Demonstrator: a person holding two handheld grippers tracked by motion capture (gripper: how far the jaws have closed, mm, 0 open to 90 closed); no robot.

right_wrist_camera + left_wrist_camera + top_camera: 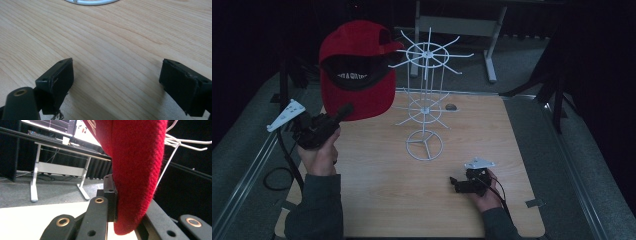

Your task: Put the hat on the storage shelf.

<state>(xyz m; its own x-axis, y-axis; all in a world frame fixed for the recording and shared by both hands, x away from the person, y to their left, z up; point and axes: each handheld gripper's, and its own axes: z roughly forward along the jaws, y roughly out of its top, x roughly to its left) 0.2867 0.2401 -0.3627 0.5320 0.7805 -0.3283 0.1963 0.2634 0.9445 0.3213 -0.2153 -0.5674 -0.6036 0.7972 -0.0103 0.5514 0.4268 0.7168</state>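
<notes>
A red cap [354, 70] is held up in the air at the left, its underside and black inner band facing me. My left gripper [343, 113] is shut on the edge of its brim, and in the left gripper view the red brim [136, 170] is pinched between the two black jaws. A white wire display stand [426, 95] with spoked hooks rises from the table's middle, its top ring just right of the cap. My right gripper [455, 183] rests low near the table's front right, open, with bare wood [117, 65] between its jaws.
The stand's round wire base [425, 145] sits on the wooden table [377, 195]. A small dark spot [451, 106] lies behind the stand. A white-legged desk [452, 25] stands beyond the table. Cables trail off the left edge.
</notes>
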